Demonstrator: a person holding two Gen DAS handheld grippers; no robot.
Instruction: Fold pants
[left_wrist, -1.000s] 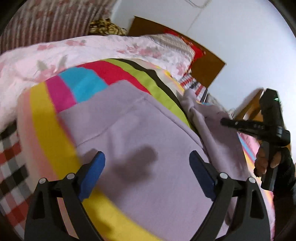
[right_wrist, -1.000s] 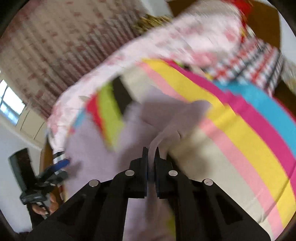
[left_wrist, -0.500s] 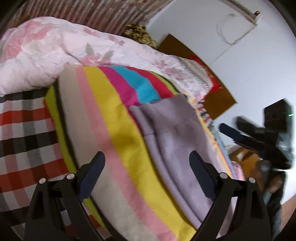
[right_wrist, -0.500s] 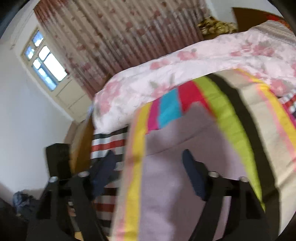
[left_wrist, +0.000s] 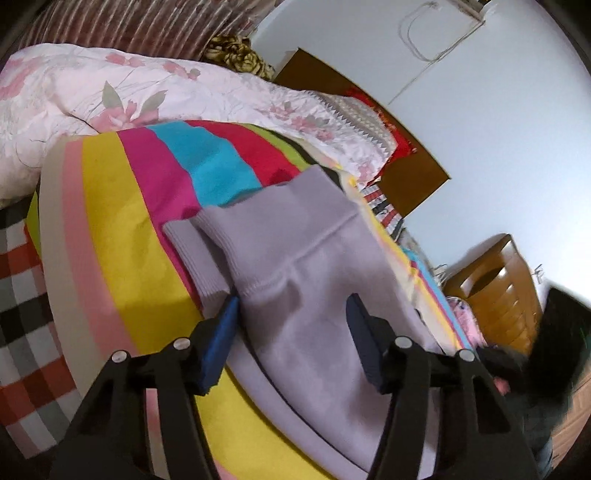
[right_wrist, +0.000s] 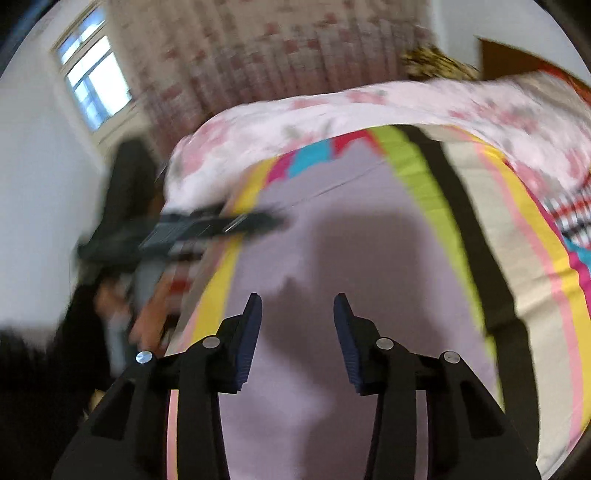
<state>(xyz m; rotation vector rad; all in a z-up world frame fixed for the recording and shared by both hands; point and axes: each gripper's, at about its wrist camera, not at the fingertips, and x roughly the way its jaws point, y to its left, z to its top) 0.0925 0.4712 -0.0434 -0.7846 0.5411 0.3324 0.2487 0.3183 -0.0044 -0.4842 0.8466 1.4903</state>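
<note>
Lilac pants (left_wrist: 314, 258) lie folded lengthwise on a rainbow-striped blanket (left_wrist: 110, 206), with the ribbed cuffs (left_wrist: 192, 240) stacked at the near left. My left gripper (left_wrist: 291, 306) is open and hovers just above the pants near the cuffs. In the right wrist view the pants (right_wrist: 332, 236) stretch away along the blanket. My right gripper (right_wrist: 297, 302) is open and empty above them. The left gripper (right_wrist: 207, 225) shows blurred at left in that view.
A pink floral quilt (left_wrist: 147, 85) is heaped behind the blanket. A checked sheet (left_wrist: 18, 295) covers the bed at left. A wooden headboard (left_wrist: 406, 162) and a wooden dresser (left_wrist: 495, 291) stand at right. A curtain and a window (right_wrist: 96, 81) are behind.
My right gripper has opened and let go of the pants, which now lie folded flat. Both grippers have swung over the pants, and the left has come in close to the cuffs.
</note>
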